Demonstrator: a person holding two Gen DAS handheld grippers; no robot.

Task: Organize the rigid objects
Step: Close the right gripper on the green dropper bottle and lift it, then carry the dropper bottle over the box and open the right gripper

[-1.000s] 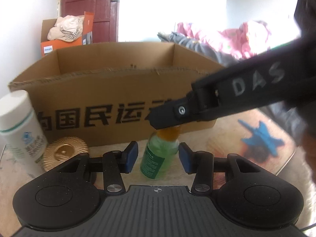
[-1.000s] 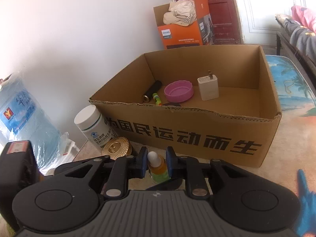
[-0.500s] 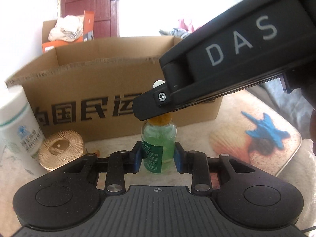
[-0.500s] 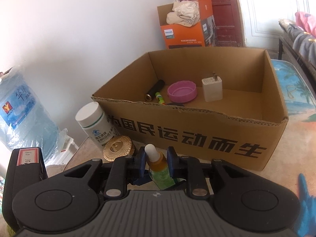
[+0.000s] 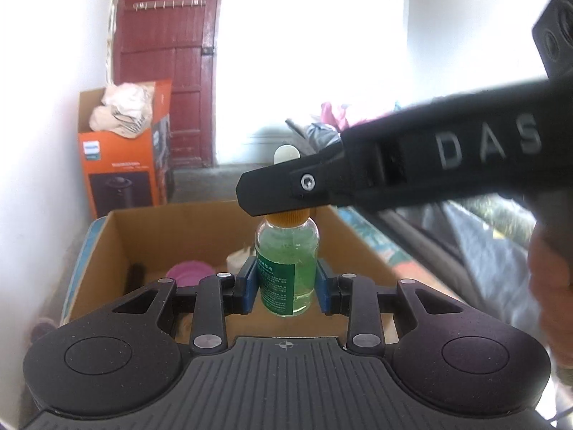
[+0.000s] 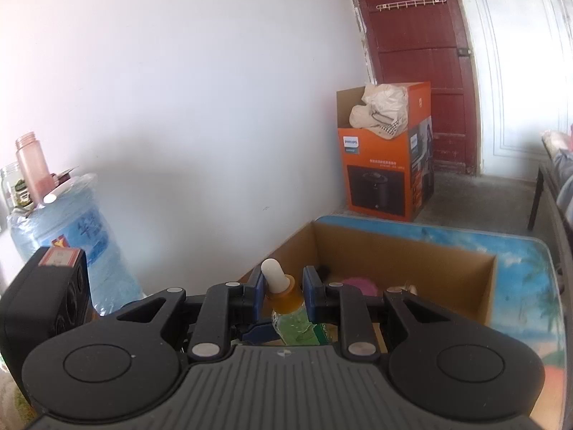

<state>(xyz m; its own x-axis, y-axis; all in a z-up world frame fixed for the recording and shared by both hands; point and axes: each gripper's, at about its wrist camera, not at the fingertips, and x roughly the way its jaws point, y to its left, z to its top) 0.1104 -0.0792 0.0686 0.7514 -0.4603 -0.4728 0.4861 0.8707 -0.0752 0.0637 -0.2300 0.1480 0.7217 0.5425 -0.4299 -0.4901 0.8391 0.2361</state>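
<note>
- The small clear glass dropper bottle of green liquid with an orange collar and white rubber bulb (image 5: 286,272) has come up off the table since a second ago; it now hangs upright in the air over the near edge of the open brown cardboard box (image 5: 150,229), where before it stood in front of the box's printed wall.
- The left gripper (image 5: 286,283) has closed in: its blue pads (image 5: 249,283), wide apart a second ago, now press against both sides of the bottle's labelled body.
- The right gripper (image 6: 284,288) keeps its narrow hold higher up, its jaws nearly shut on the orange collar just under the bulb.
- With both grippers carrying it, I judge the lift done and the drop into the box the step at hand; two grips on one small glass bottle could twist it if the hands drift apart.
- Inside the box I can make out a pink round dish (image 5: 189,272) and a dark cylindrical thing (image 5: 134,276).
- The box sits on a table with a blue seaside-print cover (image 6: 530,276).
- Beyond: a white wall, a dark red wooden door (image 6: 419,25), an orange carton stuffed with pale cloth (image 6: 386,175), a blue water jug (image 6: 71,236).
</note>
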